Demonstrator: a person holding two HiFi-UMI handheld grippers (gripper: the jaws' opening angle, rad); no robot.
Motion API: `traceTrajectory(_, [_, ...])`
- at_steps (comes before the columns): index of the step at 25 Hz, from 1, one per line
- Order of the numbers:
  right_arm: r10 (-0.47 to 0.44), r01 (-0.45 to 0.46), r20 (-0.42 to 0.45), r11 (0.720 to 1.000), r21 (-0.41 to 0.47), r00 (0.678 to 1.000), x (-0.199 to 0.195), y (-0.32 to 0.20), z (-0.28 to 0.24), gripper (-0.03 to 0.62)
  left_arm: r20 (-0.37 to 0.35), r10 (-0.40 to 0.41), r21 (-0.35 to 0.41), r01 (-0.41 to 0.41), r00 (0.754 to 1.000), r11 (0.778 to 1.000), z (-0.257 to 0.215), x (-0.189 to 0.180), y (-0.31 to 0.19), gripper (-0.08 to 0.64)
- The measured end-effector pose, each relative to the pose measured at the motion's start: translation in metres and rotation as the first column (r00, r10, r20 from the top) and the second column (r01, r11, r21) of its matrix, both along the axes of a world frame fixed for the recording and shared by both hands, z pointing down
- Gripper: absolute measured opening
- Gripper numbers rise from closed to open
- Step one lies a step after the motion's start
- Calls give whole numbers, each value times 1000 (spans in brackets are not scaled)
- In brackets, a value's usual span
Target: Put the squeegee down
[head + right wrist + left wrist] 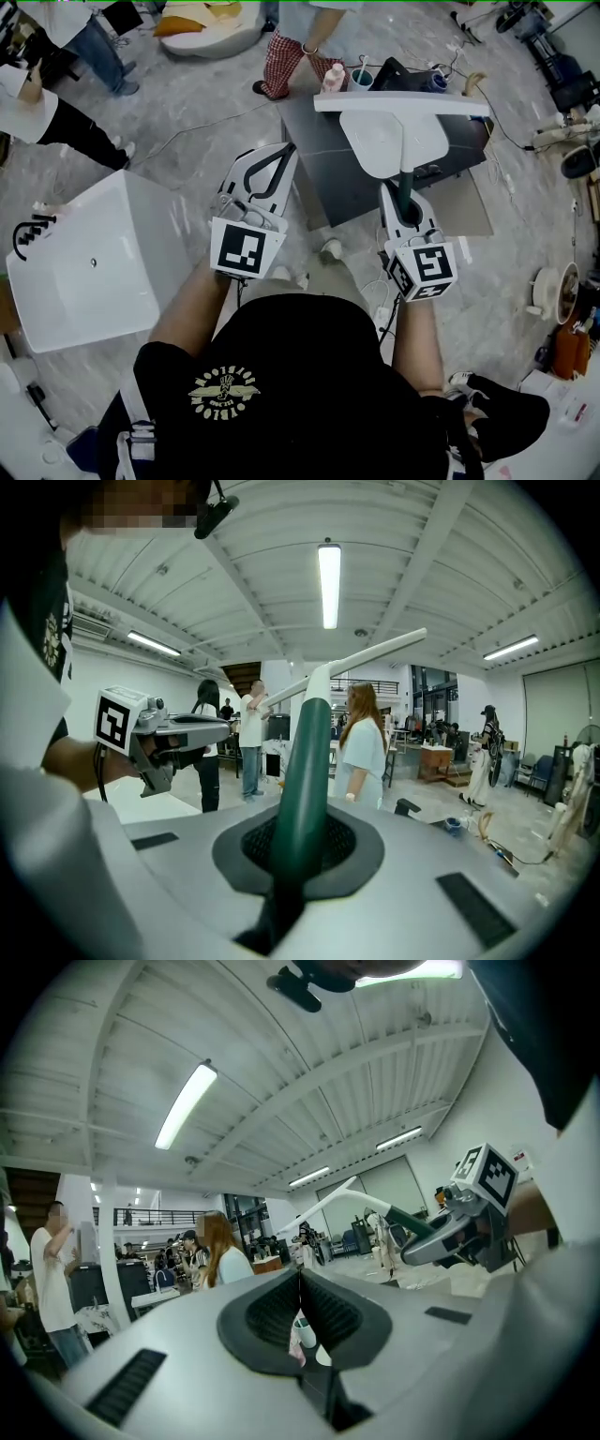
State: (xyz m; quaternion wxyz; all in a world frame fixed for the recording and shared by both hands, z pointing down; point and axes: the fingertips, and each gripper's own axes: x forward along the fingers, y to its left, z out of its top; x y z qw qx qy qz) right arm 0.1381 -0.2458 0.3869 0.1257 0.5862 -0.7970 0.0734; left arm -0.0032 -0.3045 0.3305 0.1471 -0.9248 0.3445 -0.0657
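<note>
Squeegee [394, 127] aloft, seemingly over dark table [323, 178], green handle clamped in right gripper [407, 202]. Left gripper [279, 161] clenched on nothing, just beside.

Risks:
- Letting go while airborne: drop, bounce off table edge.
- Swinging wide blade into bottles [334, 75] at far edge.
- Head-heavy load pivoting in grip at handle end.
- Setting down with blade overhanging: tipping off.
</note>
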Motion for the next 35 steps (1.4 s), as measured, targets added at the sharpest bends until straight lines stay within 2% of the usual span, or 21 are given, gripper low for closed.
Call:
traceTrajectory(19, [-110, 112, 35, 991, -67, 993, 34, -84, 48, 28, 19, -70, -17, 70, 997, 997, 13, 44, -64, 23])
traceTrajectory(25, [-133, 139, 57, 984, -112, 989, 36, -103, 73, 28, 21, -89, -30, 90, 996, 996, 18, 47, -74, 24])
traceTrajectory(29, [-143, 157, 110, 978, -139, 984, 32, -117, 86, 28, 21, -102, -38, 103, 995, 994, 22, 45, -83, 24])
traceTrajectory(35, [-148, 174, 143, 966, -190, 979, 29, -135, 116, 28, 27, -122, -47, 124, 992, 991, 27, 42, -90, 23])
